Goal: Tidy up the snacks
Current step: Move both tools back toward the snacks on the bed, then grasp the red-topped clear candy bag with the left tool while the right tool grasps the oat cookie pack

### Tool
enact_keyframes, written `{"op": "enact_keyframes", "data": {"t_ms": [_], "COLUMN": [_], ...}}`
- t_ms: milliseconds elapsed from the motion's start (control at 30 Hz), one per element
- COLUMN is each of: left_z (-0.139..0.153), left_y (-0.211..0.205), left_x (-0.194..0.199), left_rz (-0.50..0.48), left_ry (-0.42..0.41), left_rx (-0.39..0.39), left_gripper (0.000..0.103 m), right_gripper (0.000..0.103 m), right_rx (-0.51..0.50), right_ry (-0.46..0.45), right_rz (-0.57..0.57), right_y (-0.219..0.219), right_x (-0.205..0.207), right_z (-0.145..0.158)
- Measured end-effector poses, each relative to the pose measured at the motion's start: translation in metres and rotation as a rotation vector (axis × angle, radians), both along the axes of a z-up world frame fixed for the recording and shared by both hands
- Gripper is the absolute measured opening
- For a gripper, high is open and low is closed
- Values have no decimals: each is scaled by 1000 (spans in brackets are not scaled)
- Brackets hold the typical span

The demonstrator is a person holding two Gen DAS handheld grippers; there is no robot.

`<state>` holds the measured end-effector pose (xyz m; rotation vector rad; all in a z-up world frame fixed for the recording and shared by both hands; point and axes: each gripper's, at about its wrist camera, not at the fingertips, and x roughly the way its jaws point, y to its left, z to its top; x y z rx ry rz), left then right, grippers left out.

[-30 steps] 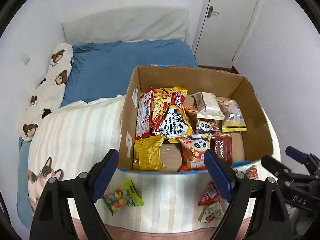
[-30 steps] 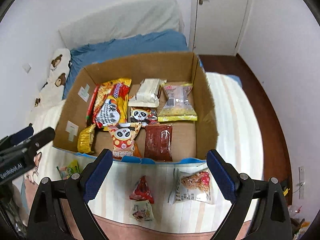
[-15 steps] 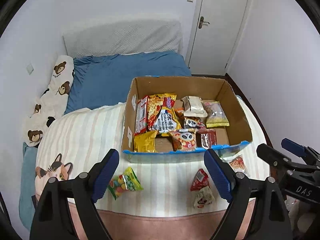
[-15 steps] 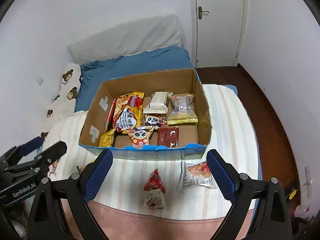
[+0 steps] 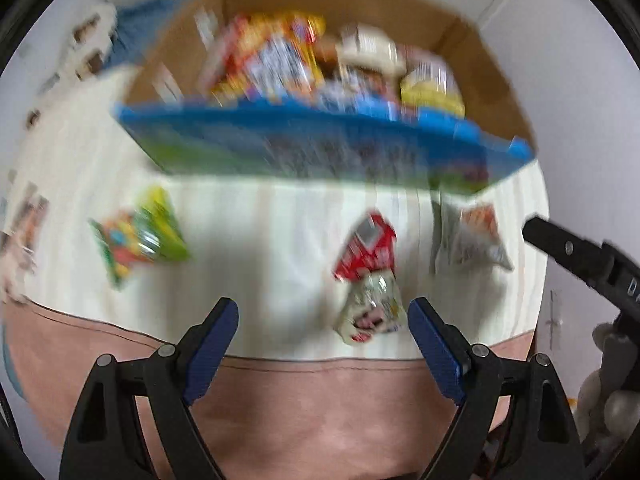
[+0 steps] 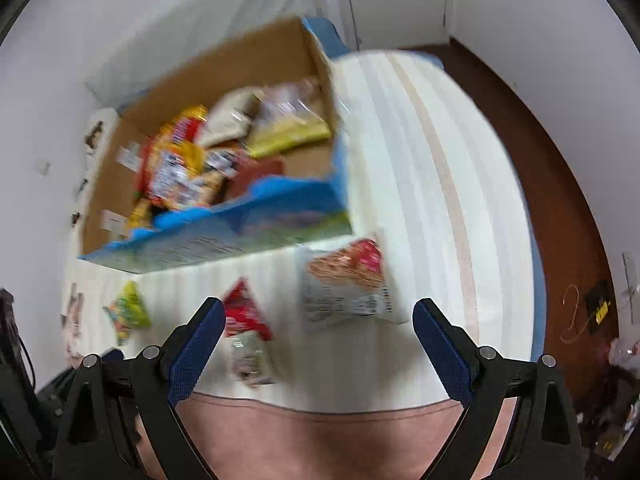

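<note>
A cardboard box (image 5: pixel 476 64) with a blue front wall holds several snack packs; it also shows in the right wrist view (image 6: pixel 240 68). Loose on the striped blanket lie a green candy bag (image 5: pixel 140 236), a red pack (image 5: pixel 368 248), a pale pack (image 5: pixel 372 308) below it, and a white pack with an orange picture (image 5: pixel 468 236). My left gripper (image 5: pixel 323 344) is open and empty, low before the pale pack. My right gripper (image 6: pixel 315 344) is open and empty, just in front of the white pack (image 6: pixel 348 284) and the red pack (image 6: pixel 242 312). Both views are motion-blurred.
The pink bed edge (image 5: pixel 320 404) runs under both grippers. The right gripper's arm (image 5: pixel 580 256) shows at the right of the left wrist view. Brown floor (image 6: pixel 560 200) with clutter lies right of the bed. A door (image 6: pixel 396 0) stands behind.
Both grippers have dropped quickly down and forward toward the loose snacks in front of the box; the right view has swung rightward. Both stay open and empty.
</note>
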<state>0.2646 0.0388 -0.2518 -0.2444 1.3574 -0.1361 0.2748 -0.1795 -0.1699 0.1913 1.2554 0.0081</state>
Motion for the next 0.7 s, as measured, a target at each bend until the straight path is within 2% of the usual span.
{"op": "enact_keyframes", "data": {"t_ms": [133,267,333,367,400,433,500,700], "left_z": [-43,-74,-84,-86,-87,-86,-85,-86], "left_y": [-25,-49,-60,-64,-68,-71,-74,-66], "left_x": [11,22,24,24,23,20,16,-17], "left_rz": [-31,-53,-76,-87,-97,-108,-121,-143], "left_ry": [104,155,169,165,155,142,132,143], "left_rx": [-21,-19,6,15,27,34,45,66], "left_gripper": [87,85,66,63,58,51,51,51], "right_gripper": [97,97,96,96,89,77,66,62], "right_rx": [-28,-50,-61,-74,-81,-84,-91,-68], "right_ry": [72,130,177,193,195,190,171,182], "right_rz": [15,42,72,80,81,89,100,125], "right_y": [-7,-4,2,4,4,4,3,0], "right_x": [20,41,47,48,47,44,38,3], "right_z": [-38,-70,-86,-93,-96,-98,-98,-95]}}
